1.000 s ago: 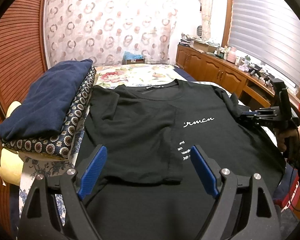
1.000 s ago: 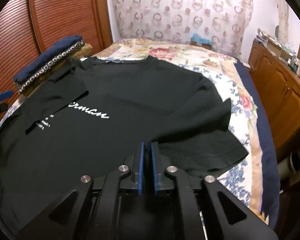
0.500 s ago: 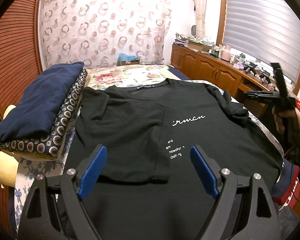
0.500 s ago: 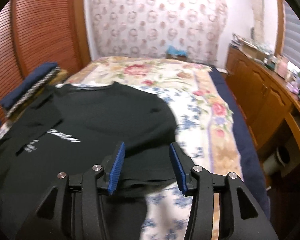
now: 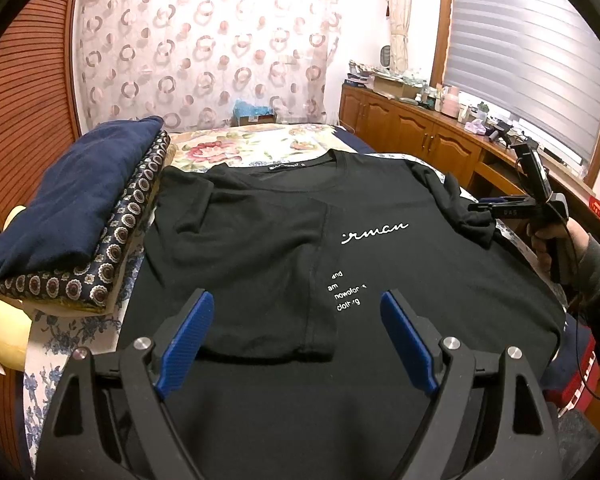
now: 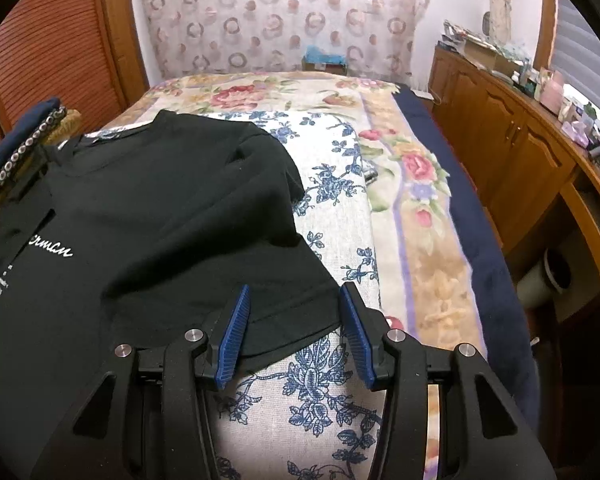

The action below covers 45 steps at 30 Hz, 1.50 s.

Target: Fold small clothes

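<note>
You are in a bedroom, with a flowery bed (image 6: 340, 240) in front of a curtain with rings on it. A black T-shirt (image 5: 380, 264) lies flat across the near end of the bed, its neck pointing to the far end.

One side of the shirt is done. That side and its sleeve are folded in over the chest. The other side is not folded yet. Its sleeve (image 6: 260, 264) lies out toward the right edge of the bed. After that, you may need to fold the bottom up too.

Your left gripper (image 5: 296, 340) hangs over the near part of the shirt. Its fingers are wide apart and hold nothing. Your right gripper (image 6: 294, 336) is at the sleeve's end. Its fingers are partly apart with the sleeve's edge lying between them, but the pads do not pinch it.

White writing on the chest reads like "rman", with its first letters hidden under the fold. Smaller words below show "and", "am" and more that is too cut off to read. The neck label is too small to read.

A pile of folded dark cloth (image 5: 68, 208) sits by the left edge of the bed.
</note>
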### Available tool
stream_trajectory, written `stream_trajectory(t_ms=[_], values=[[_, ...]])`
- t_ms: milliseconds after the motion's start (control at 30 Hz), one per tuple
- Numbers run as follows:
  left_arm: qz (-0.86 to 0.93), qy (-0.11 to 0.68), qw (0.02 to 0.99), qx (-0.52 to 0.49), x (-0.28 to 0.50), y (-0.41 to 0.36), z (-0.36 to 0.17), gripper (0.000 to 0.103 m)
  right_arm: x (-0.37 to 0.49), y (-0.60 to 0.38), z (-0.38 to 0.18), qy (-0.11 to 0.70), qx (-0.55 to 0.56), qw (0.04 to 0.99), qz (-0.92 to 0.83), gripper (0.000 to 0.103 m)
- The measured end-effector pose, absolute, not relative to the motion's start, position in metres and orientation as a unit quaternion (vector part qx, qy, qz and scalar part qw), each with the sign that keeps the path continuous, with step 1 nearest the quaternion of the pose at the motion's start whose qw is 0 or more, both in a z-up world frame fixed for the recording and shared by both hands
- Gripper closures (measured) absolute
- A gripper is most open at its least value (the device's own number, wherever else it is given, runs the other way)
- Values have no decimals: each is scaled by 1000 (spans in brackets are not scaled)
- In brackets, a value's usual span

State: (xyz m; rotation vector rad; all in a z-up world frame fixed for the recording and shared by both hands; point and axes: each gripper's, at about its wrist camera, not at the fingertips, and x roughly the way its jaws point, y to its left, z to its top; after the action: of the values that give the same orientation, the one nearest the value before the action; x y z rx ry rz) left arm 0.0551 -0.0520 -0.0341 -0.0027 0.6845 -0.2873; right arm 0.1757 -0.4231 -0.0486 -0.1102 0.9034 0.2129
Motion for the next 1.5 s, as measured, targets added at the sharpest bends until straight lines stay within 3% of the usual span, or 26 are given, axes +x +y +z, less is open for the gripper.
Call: stream_trajectory(t_ms=[67, 133, 233, 300, 400, 800, 1067, 1167, 1200, 1500], values=[[-141, 334, 932, -1, 54, -52, -34, 17, 174, -421, -50, 431, -60, 894, 105, 56], [-141, 334, 932, -1, 54, -52, -34, 17, 174, -422, -50, 429, -60, 894, 110, 62], [-139, 335, 932, -3, 54, -53, -34, 17, 174, -420, -49, 430, -61, 892, 124, 78], [-139, 335, 932, -5, 54, -52, -35, 17, 173, -417, -48, 434, -62, 889, 135, 96], [-139, 335, 932, -7, 54, -51, -36, 17, 172, -412, -44, 433, -65, 887, 149, 102], [-135, 330, 934, -14, 49, -41, -33, 17, 148, -322, 34, 345, -71, 898, 262, 103], [-127, 328, 936, -25, 46, -29, -32, 17, 156, -236, 51, 339, -89, 876, 330, 102], [-124, 327, 936, -26, 45, -27, -32, 17, 159, -225, 51, 339, -91, 879, 322, 78], [-124, 327, 936, -27, 45, -27, -32, 17, 159, -226, 51, 339, -91, 881, 317, 75], [-127, 327, 936, -27, 44, -26, -31, 17, 150, -273, 27, 363, -110, 889, 256, 71]])
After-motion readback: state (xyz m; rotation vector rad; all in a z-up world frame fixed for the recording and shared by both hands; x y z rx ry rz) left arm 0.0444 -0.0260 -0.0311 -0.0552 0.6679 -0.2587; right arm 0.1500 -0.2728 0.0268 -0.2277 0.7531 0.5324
